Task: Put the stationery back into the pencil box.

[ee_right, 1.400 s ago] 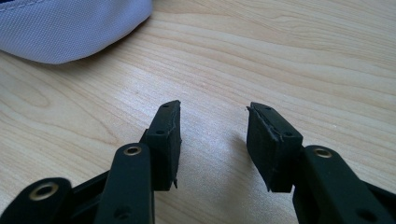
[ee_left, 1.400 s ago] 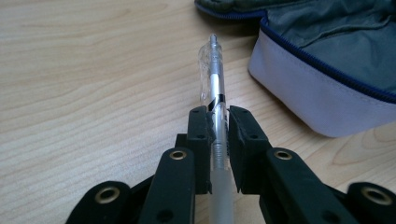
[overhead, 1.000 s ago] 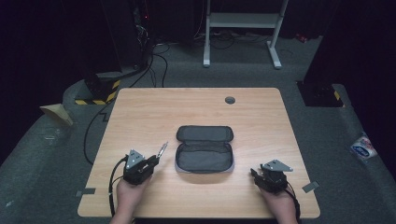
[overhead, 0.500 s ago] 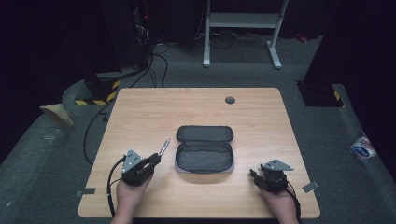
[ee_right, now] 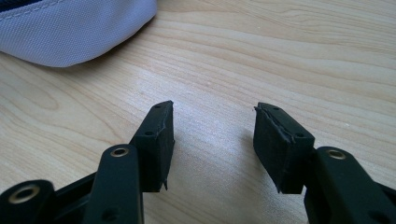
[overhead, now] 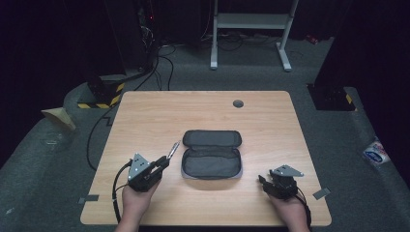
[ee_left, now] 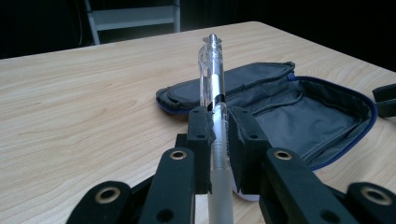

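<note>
Just left of open pencil case (overhead: 212, 154) on desk (overhead: 145, 116): left gripper (overhead: 163, 163) clamped on pen (ee_left: 213, 84), tip aimed at case. Grip sits low on barrel, so pen could pivot or slip, maybe snag case rim. Right gripper (ee_right: 212, 140) half open, empty, so imo case might slide.

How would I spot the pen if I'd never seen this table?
Start at the wooden table and find the open grey pencil case at its middle. Just left of it, the left claw grips a clear pen, the one slim, see-through thing, pointing away from the person.
</note>
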`<state>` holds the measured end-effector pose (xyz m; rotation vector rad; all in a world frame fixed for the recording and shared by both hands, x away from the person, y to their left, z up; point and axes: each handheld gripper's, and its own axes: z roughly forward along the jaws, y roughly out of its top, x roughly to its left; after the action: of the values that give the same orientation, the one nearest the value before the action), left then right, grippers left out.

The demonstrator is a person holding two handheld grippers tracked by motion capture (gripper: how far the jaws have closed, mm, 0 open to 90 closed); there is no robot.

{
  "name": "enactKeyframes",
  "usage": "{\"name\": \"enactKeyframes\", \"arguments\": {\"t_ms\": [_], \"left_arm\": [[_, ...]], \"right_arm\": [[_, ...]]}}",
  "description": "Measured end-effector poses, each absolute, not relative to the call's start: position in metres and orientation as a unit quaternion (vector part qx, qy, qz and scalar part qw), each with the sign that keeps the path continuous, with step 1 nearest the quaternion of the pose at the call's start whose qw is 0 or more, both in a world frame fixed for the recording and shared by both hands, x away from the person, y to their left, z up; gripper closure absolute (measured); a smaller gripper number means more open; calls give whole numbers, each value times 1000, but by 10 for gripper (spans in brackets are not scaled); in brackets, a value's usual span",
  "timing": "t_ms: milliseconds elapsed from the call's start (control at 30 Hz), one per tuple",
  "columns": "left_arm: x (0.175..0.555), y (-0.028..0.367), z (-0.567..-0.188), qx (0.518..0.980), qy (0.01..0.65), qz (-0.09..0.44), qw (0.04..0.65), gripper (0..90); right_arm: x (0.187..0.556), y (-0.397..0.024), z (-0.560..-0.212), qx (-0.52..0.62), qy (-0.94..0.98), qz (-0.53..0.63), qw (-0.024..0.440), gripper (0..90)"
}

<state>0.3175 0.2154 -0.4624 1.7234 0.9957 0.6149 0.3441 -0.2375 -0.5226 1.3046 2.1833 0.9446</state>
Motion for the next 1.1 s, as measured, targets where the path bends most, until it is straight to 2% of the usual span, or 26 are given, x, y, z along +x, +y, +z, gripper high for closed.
{"name": "enactKeyframes", "arguments": {"t_ms": [467, 1100], "left_arm": [[328, 198, -441, 726, 394, 246, 507, 791], [344, 194, -441, 726, 397, 227, 514, 791]], "right_arm": [[344, -238, -523, 465, 789, 341, 211, 461], [344, -238, -523, 465, 789, 341, 211, 459]]}}
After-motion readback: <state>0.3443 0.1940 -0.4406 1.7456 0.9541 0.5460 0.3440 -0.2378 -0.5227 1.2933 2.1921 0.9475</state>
